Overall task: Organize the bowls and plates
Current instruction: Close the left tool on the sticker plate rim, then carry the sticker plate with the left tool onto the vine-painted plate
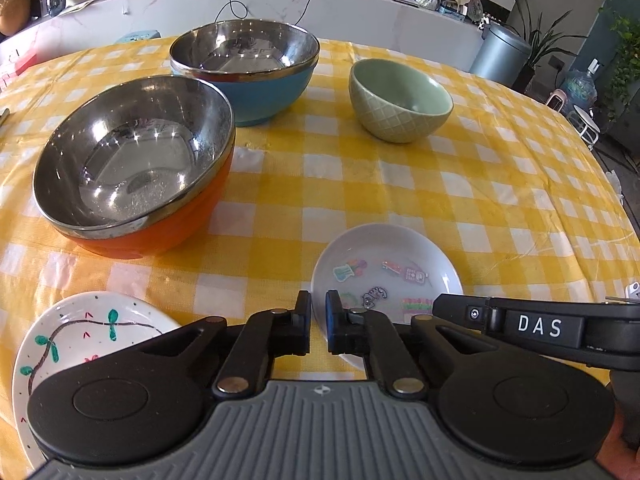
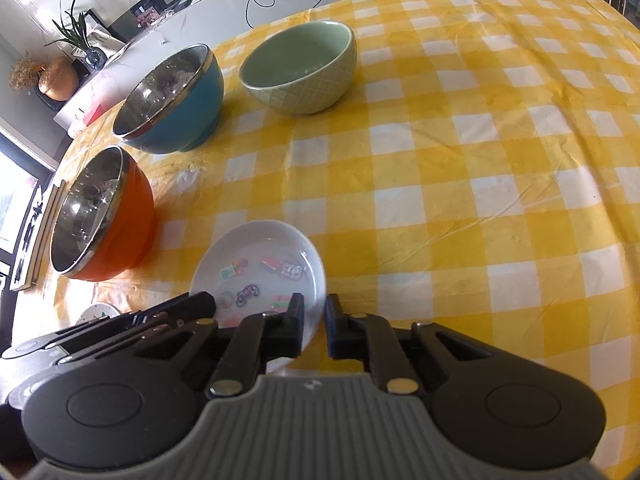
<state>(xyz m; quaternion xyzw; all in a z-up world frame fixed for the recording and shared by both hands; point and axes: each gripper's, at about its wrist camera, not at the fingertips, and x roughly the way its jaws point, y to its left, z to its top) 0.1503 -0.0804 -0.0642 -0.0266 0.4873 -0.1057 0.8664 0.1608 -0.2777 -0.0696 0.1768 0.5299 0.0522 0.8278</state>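
A white sticker plate (image 1: 386,258) lies on the yellow checked table (image 1: 460,184), just ahead of both grippers. My left gripper (image 1: 318,322) has its jaws a narrow gap apart at the plate's near-left rim, holding nothing. My right gripper (image 2: 312,326) is likewise nearly closed at the plate's (image 2: 260,264) near-right rim, empty. An orange steel-lined bowl (image 1: 132,160), a blue steel-lined bowl (image 1: 248,64) and a green ceramic bowl (image 1: 400,100) stand beyond. A white plate with painted leaves (image 1: 80,332) lies at the near left.
The other gripper's black body (image 1: 540,328) reaches in from the right in the left wrist view. A white counter (image 1: 280,4) with cables, plants and toys runs behind the table. A metal bin (image 1: 500,54) stands at the far right.
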